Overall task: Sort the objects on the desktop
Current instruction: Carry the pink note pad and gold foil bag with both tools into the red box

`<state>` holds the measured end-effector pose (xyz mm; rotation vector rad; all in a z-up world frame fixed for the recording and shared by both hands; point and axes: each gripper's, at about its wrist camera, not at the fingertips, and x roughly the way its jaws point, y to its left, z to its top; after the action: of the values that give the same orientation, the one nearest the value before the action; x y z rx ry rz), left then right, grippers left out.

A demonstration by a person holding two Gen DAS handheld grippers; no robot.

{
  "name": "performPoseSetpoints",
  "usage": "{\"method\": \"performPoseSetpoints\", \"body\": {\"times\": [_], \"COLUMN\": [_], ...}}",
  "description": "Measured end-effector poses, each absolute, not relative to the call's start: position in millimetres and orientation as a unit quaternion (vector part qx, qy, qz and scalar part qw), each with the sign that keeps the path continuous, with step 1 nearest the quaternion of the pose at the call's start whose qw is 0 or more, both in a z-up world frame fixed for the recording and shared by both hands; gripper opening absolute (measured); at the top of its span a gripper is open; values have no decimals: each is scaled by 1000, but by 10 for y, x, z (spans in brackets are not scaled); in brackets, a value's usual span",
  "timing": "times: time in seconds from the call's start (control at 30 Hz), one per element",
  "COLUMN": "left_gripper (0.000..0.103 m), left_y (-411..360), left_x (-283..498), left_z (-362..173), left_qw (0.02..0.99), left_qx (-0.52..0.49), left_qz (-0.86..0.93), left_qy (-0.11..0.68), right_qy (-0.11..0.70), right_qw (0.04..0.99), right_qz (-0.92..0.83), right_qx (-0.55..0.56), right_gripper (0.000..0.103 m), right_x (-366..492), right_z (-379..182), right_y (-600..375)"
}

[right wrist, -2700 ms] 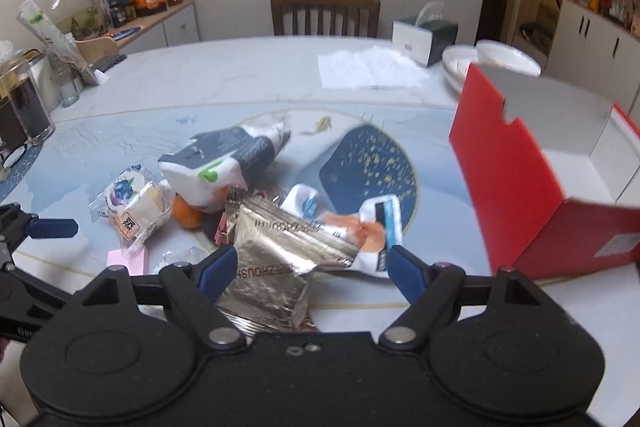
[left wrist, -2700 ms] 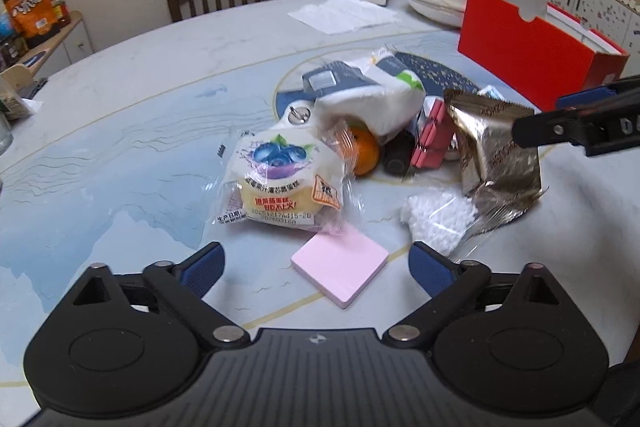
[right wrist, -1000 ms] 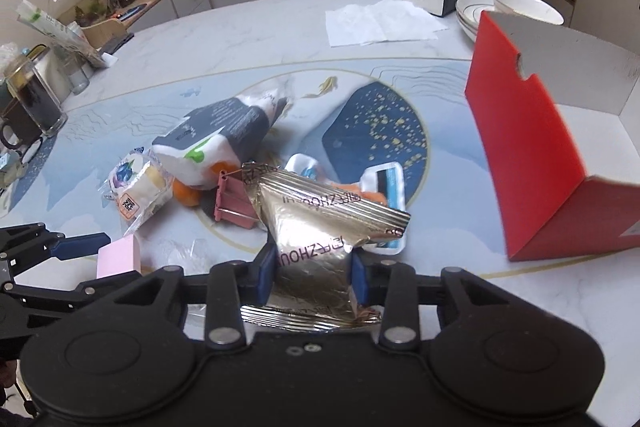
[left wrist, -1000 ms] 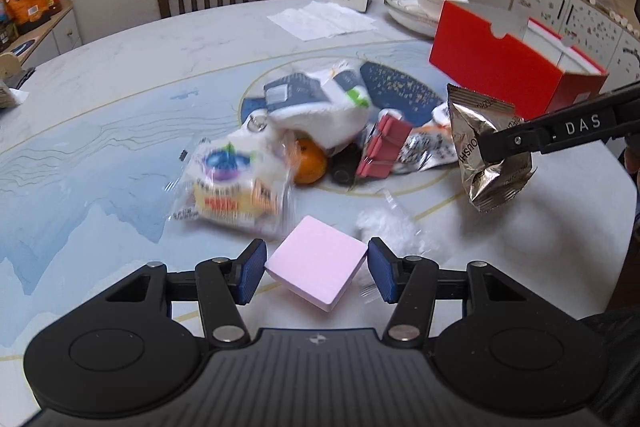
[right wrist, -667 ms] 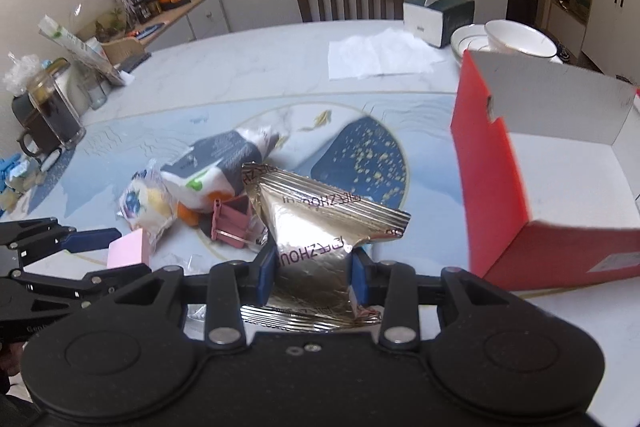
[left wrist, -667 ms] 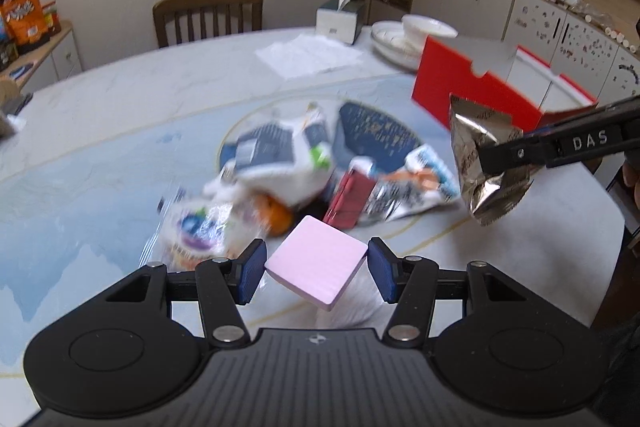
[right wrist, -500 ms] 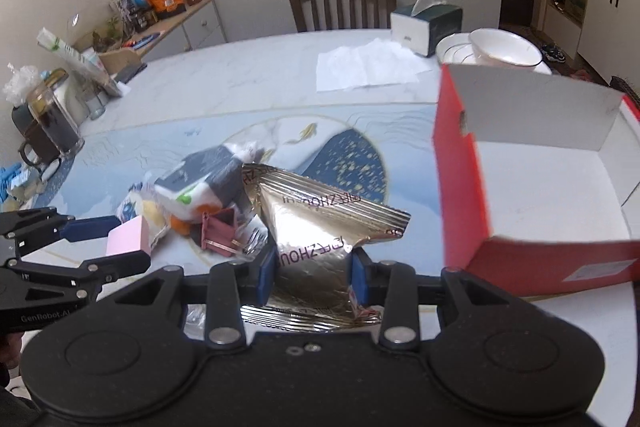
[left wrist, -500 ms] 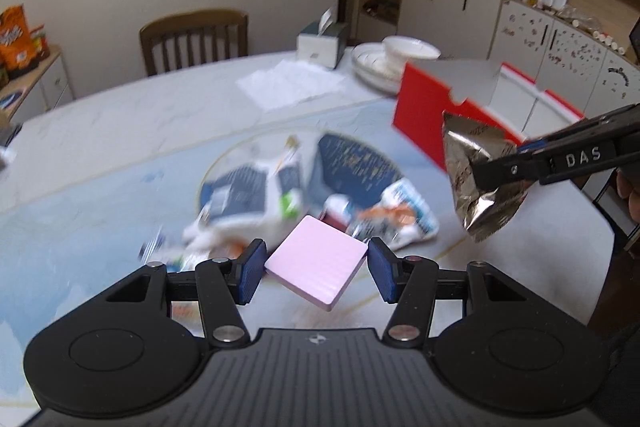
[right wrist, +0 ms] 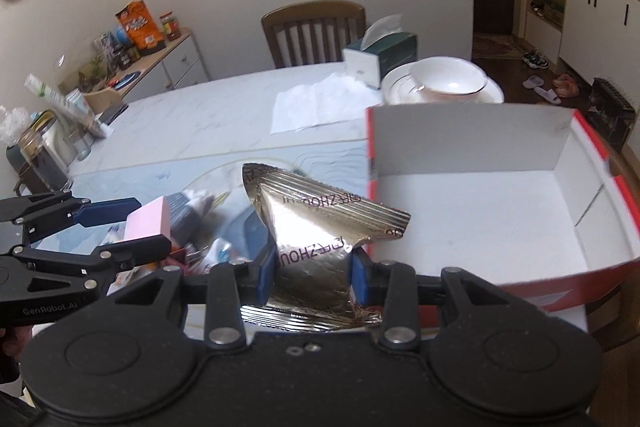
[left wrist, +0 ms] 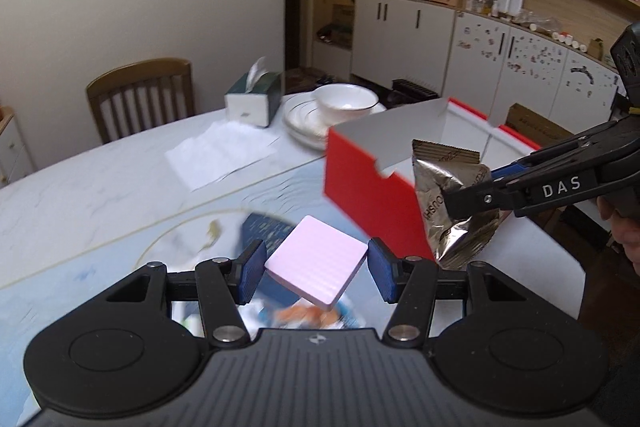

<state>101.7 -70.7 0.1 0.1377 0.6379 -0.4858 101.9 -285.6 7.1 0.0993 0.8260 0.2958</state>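
Note:
My left gripper (left wrist: 316,273) is shut on a pink sticky-note pad (left wrist: 316,263) and holds it in the air above the table, left of the red box (left wrist: 368,191). It also shows in the right wrist view (right wrist: 146,221). My right gripper (right wrist: 312,273) is shut on a gold foil snack bag (right wrist: 320,227), held in the air at the near left corner of the open red box (right wrist: 472,219), whose white inside is empty. The bag also shows in the left wrist view (left wrist: 452,203).
A blurred pile of packets (right wrist: 200,243) lies on the table below both grippers. A tissue box (right wrist: 380,57), stacked plates with a bowl (right wrist: 444,81), a paper sheet (right wrist: 316,103) and a wooden chair (right wrist: 314,31) stand at the far side. Jars (right wrist: 36,155) stand at the left.
Both grippers have risen from the table and moved right toward the red box, carrying the pink pad and the foil bag. The pile of packets has dropped below the view.

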Motion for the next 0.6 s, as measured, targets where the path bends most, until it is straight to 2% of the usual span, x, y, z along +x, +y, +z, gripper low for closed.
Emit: {"method": "performPoseSetpoints", "body": {"times": [0.6], "left_gripper": [54], "left_y": [-1913], "left_x": [1503], "left_z": [47], "left_qw": [897], "left_qx": [111], "left_qz": [-308], "left_qy": [297], "right_qy": [392], "right_qw": [914], "right_qz": [93], "right_qx": [37], "right_gripper": [37], "right_x": [1330], "right_z": [26], "right_y": [-3751]}}
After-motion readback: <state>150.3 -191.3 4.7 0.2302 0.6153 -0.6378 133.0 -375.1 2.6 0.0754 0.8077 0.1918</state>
